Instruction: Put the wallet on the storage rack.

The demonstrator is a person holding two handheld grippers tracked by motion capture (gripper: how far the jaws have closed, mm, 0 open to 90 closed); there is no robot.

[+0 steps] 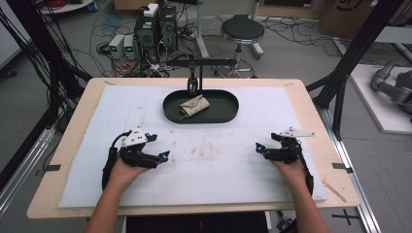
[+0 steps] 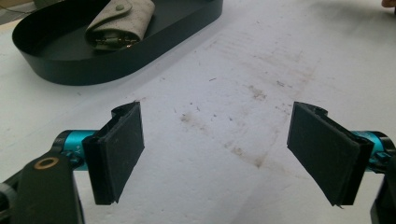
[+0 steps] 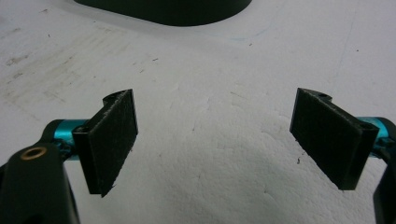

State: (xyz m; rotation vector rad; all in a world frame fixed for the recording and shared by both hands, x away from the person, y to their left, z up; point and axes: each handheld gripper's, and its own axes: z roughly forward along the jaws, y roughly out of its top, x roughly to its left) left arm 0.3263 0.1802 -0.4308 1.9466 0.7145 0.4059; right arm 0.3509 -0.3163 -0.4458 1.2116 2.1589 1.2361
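Resting wide open, empty, near desk's front edge: left gripper (image 1: pixel 164 156), right gripper (image 1: pixel 258 148); pouch (image 1: pixel 194 105) in tray (image 1: pixel 226 111) toward back edge

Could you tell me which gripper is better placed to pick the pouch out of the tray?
Probably left: the left gripper is open and angled toward the pouch in the tray; the right gripper looks slightly farther.

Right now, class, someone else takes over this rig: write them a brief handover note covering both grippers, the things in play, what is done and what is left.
Left gripper: open, holding nothing, low over the white mat.
Right gripper: open, holding nothing, on the mat's right side.
Beige pouch: lies snapped shut in the black oval tray at the far middle.
Done: nothing visibly handled.
Left: probably reach forward to the pouch; neither gripper is near it.
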